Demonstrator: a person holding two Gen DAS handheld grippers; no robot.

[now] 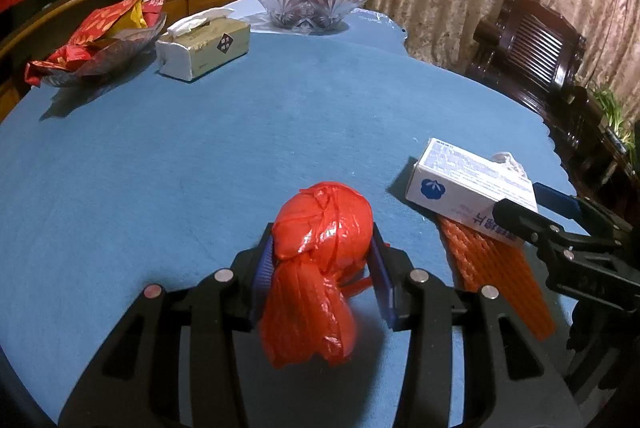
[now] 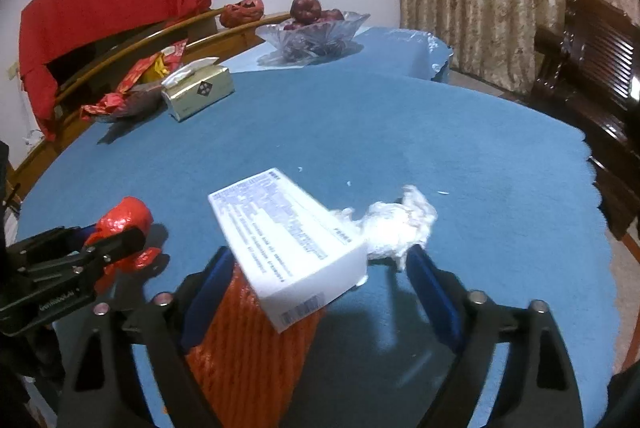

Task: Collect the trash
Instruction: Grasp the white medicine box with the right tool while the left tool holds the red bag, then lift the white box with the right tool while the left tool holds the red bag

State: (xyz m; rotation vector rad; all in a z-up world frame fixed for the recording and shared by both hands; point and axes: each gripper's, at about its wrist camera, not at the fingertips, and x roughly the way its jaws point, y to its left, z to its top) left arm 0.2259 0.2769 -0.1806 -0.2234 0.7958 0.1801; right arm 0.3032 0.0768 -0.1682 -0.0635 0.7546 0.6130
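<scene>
My left gripper (image 1: 322,260) is shut on a knotted red plastic bag (image 1: 320,268), just above the blue table; it also shows in the right wrist view (image 2: 124,224). My right gripper (image 2: 320,268) is open, its fingers on either side of a white printed box (image 2: 288,244) that rests tilted on an orange mesh sleeve (image 2: 256,348). A crumpled white tissue (image 2: 396,224) lies by the box's far end, near the right finger. In the left wrist view the box (image 1: 468,179) and the mesh (image 1: 500,268) lie to the right.
At the back left of the blue table (image 1: 240,147) stand a tissue box (image 1: 204,43) and a dish of red snack wrappers (image 1: 96,39). A glass bowl of dark fruit (image 1: 308,3) stands at the far edge. A dark wooden chair (image 1: 532,51) stands to the right.
</scene>
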